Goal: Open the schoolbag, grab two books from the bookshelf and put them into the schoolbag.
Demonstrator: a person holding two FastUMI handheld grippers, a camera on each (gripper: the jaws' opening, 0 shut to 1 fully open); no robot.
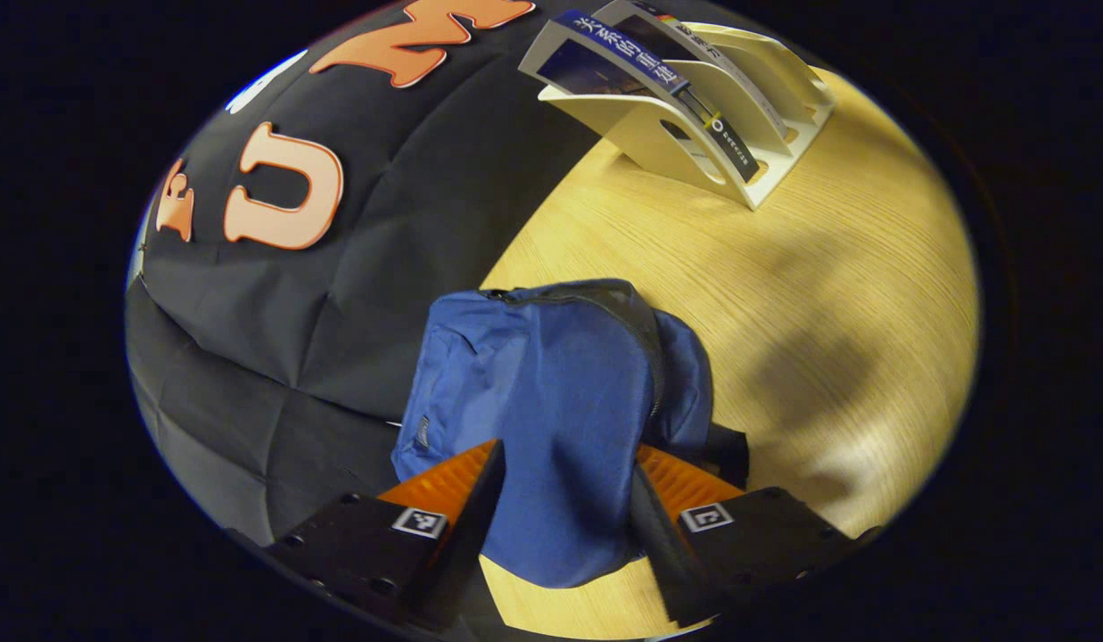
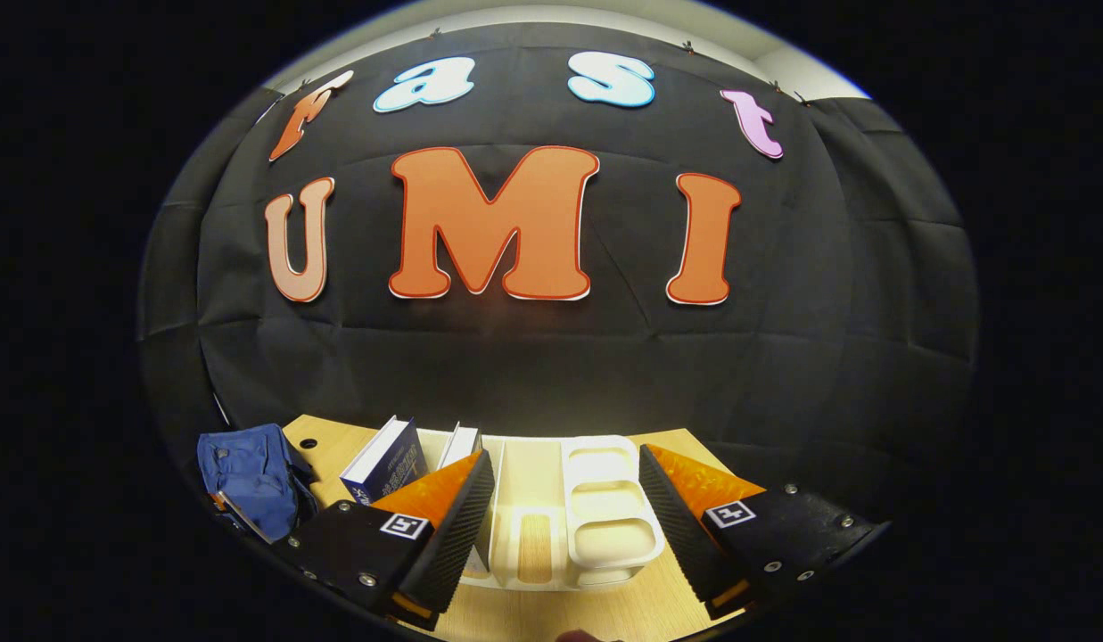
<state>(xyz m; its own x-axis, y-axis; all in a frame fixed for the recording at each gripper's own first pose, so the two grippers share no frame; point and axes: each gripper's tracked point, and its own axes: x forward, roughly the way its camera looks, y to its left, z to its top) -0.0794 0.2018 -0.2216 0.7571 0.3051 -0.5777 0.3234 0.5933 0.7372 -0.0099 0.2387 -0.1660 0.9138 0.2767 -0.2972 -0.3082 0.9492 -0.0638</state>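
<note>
**Schoolbag between the left fingers, bookshelf before the right**

A light wooden table [image 1: 783,294] stands against the booth's black cloth wall [image 1: 355,294]. In the left gripper view, the blue schoolbag [image 1: 551,401] lies on the table at the centre, running down toward 6 o'clock, its dark zipper curving along the top and right edge. The left gripper [image 1: 564,504] has its fingers spread on either side of the bag's lower part; the fabric sits between them, but whether both press on it I cannot tell. At 1 o'clock, well apart from the bag, stands the white bookshelf [image 1: 738,134] with two books [image 1: 640,62] leaning in its slots.

In the right gripper view, the right gripper [image 2: 564,508] is released, its fingers wide apart and holding nothing. Between and just beyond them, at 6 o'clock, sits the bookshelf [image 2: 605,508], with empty compartments on its right. The books [image 2: 386,459] stand tilted at its left end, near the left finger. The schoolbag [image 2: 252,481] lies at 8 o'clock, at the table's edge.
</note>
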